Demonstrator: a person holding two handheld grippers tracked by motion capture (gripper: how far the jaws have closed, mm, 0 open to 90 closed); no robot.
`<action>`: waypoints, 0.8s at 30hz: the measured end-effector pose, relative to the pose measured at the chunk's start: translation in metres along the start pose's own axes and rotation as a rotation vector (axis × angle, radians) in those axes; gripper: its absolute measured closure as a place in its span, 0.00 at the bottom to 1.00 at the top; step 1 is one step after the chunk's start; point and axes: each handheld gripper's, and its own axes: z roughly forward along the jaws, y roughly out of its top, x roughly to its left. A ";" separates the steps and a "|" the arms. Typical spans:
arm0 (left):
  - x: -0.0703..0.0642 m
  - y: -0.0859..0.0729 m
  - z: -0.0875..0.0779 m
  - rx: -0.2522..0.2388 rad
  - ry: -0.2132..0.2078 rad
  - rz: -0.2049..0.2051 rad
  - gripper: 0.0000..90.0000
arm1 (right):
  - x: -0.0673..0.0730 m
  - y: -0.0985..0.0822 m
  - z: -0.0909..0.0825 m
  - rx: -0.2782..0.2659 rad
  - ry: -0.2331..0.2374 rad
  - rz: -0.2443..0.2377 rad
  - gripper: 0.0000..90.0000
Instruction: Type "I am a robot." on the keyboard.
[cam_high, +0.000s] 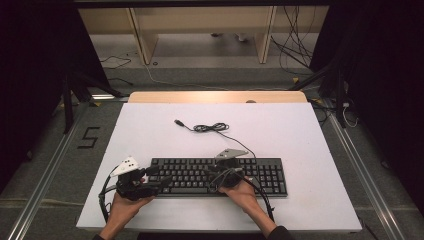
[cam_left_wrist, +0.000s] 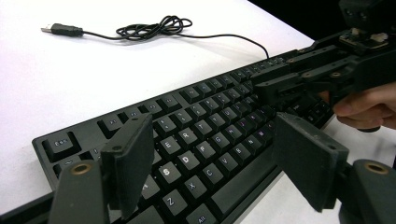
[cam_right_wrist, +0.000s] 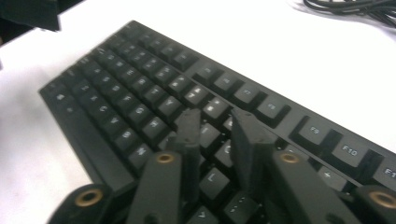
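Note:
A black keyboard (cam_high: 265, 175) lies along the front of the white board (cam_high: 150, 130); its keys also show in the left gripper view (cam_left_wrist: 196, 112) and the right gripper view (cam_right_wrist: 140, 93). Its cable (cam_high: 210, 128) is coiled behind it and ends in a USB plug (cam_high: 178, 122) (cam_left_wrist: 60, 29). My left gripper (cam_high: 162, 181) (cam_left_wrist: 212, 121) hangs over the keyboard's left end, jaws wide open and empty. My right gripper (cam_high: 216, 172) (cam_right_wrist: 215, 116) is low over the middle keys. Its jaws are drawn together to a narrow slit with nothing between them. It also appears in the left gripper view (cam_left_wrist: 266, 88).
A person's hands hold both grippers at the table's front edge. A wooden strip (cam_high: 215, 96) borders the board at the back. Beyond it are a floor with loose cables (cam_high: 295, 45) and shelf legs. A "5" (cam_high: 87, 137) is marked on the floor at left.

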 end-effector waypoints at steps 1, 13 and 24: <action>0.000 0.000 0.000 0.000 0.001 -0.001 0.32 | 0.000 0.000 -0.001 -0.002 0.007 -0.003 0.77; 0.001 0.002 0.007 0.029 0.017 -0.011 0.37 | 0.003 0.000 -0.014 -0.020 0.029 0.001 0.50; -0.002 0.009 0.024 0.092 0.034 0.009 0.57 | 0.002 -0.006 -0.029 -0.046 0.037 -0.001 0.45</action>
